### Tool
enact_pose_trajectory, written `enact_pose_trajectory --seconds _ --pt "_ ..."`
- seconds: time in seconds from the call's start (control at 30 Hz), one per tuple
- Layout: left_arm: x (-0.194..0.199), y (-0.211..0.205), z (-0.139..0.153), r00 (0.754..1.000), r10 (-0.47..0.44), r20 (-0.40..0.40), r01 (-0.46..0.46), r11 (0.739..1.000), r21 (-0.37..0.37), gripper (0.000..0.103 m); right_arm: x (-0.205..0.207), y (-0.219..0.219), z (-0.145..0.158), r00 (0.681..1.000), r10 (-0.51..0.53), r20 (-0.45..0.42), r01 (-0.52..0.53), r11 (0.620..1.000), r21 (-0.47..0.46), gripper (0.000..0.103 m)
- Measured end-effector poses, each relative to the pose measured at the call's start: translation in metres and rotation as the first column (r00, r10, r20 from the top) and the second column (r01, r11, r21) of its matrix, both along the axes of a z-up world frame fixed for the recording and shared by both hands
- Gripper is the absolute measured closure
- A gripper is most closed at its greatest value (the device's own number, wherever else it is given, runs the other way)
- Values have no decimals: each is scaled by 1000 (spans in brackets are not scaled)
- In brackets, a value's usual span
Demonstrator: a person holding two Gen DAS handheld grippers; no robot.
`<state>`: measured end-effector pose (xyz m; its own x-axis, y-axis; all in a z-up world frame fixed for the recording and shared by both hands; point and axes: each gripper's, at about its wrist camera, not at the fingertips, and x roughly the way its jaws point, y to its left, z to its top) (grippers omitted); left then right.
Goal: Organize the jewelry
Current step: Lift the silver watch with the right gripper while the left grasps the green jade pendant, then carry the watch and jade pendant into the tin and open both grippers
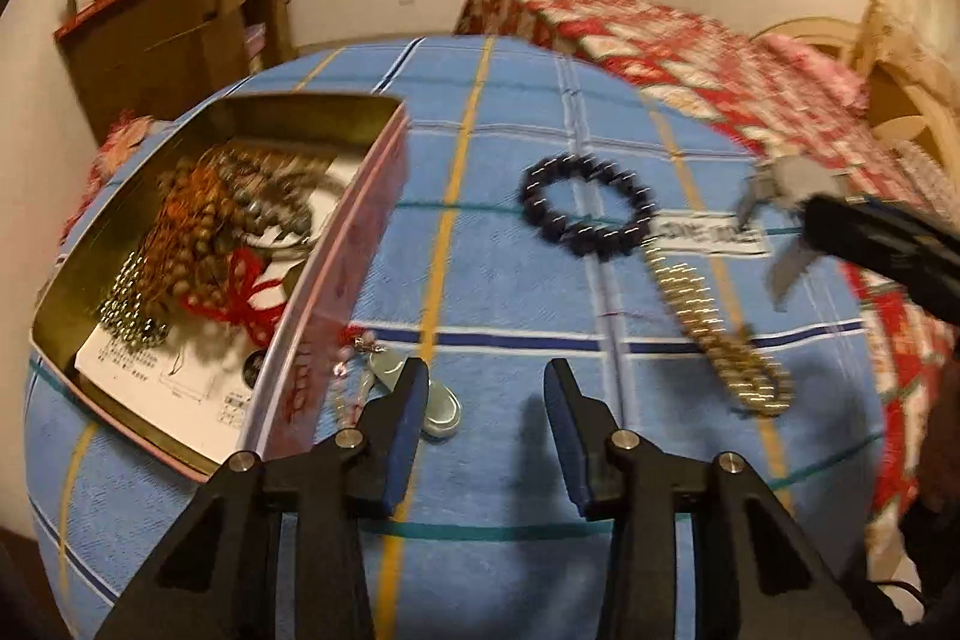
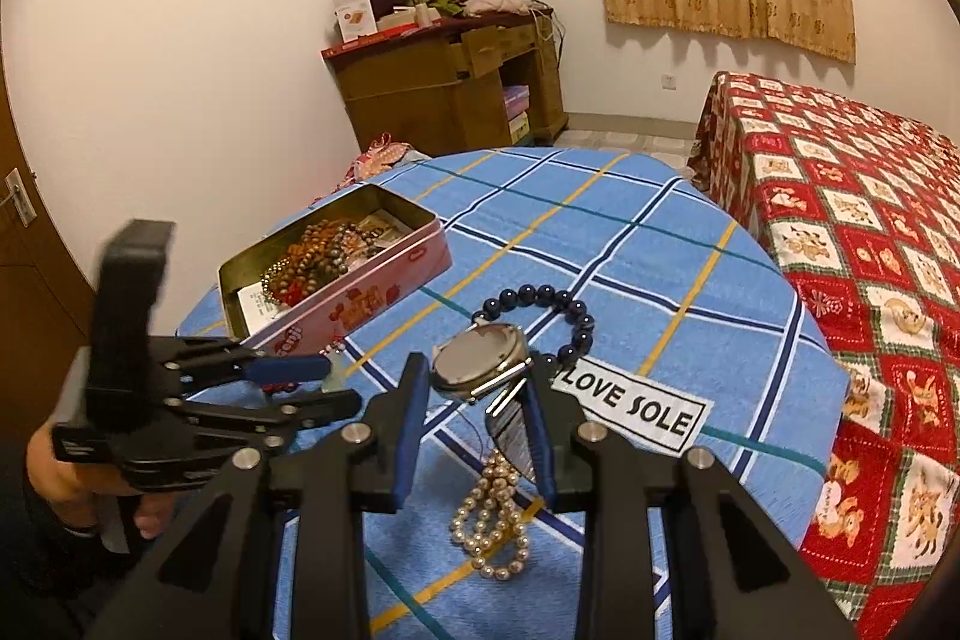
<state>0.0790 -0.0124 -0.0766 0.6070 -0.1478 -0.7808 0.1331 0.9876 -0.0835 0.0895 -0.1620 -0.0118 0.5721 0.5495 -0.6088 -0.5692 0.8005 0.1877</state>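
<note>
Blue checked cloth covers the table, with the pink metal tin of beads at left, the left gripper wide open and empty, and the right gripper holding a silver watch, probably headed for the tin.

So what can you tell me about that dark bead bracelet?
The dark bead bracelet is a closed ring of round, glossy navy-black beads, glassy or stone-like. It lies flat on the blue checked tablecloth, right of the pink tin, its near edge by the LOVE SOLE label. The watch hides part of it. No jaws hold it.
</note>
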Motion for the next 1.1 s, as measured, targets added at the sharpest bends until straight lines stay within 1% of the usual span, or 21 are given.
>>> enact_pose_trajectory --seconds 0.03,0.1,0.23,0.3,0.4,0.53,0.6,0.63,0.67,0.7,0.73,0.8,0.87,0.93,1.07,1.1 --pt "0 0 0 1000 20 3 -20 1000 17 62 0 0 0 1000 2 0 -2 1000 1 70" --pt "-3 1 2 1000 14 10 -14 1000 -23 62 -1 0 -1 1000 3 -1 -3 1000 3 70" --pt "-16 5 7 998 41 41 -40 999 -21 62 -2 -1 -2 1000 0 -3 0 1000 9 70" --pt "-16 10 3 998 62 23 -62 998 -16 62 -2 -2 -3 1000 0 -5 0 1000 14 70" --pt "-6 13 -9 996 86 -26 -86 996 -5 62 -3 1 -3 1000 9 -2 -9 1000 18 70" --pt "6 9 -11 996 87 -31 -88 996 -11 62 -5 2 -3 1000 15 0 -15 1000 26 70" --pt "13 3 -11 996 87 -31 -86 996 22 62 -6 1 -4 1000 12 -3 -12 999 31 70" --pt "13 0 -12 996 80 -30 -79 996 31 66 -6 0 -4 1000 10 -4 -10 999 33 70" --pt "12 -2 -11 997 69 -27 -68 997 40 73 -7 0 -4 1000 7 -4 -7 999 34 70" --pt "10 -6 -11 998 55 -25 -54 997 52 92 -7 -1 -3 1000 6 -3 -6 999 34 70" --pt "7 -5 -11 999 45 -29 -44 998 34 92 -8 -2 -3 1000 5 -2 -5 999 36 70" --pt "2 -7 -7 999 33 -19 -33 999 38 92 -8 -3 -1 1000 4 3 -4 999 41 70" --pt "-4 -7 -2 1000 19 -2 -19 999 32 92 -8 -3 1 1000 6 5 -6 999 42 70" --pt "-13 -3 12 1000 6 30 -6 1000 14 92 -7 -1 4 1000 9 10 -10 999 40 70" --pt "-25 6 51 993 -6 119 6 1000 -4 92 -4 9 14 999 30 20 -30 999 32 70" --pt "-29 12 66 988 -4 152 5 1000 -6 92 -3 11 16 999 38 23 -38 999 32 70"
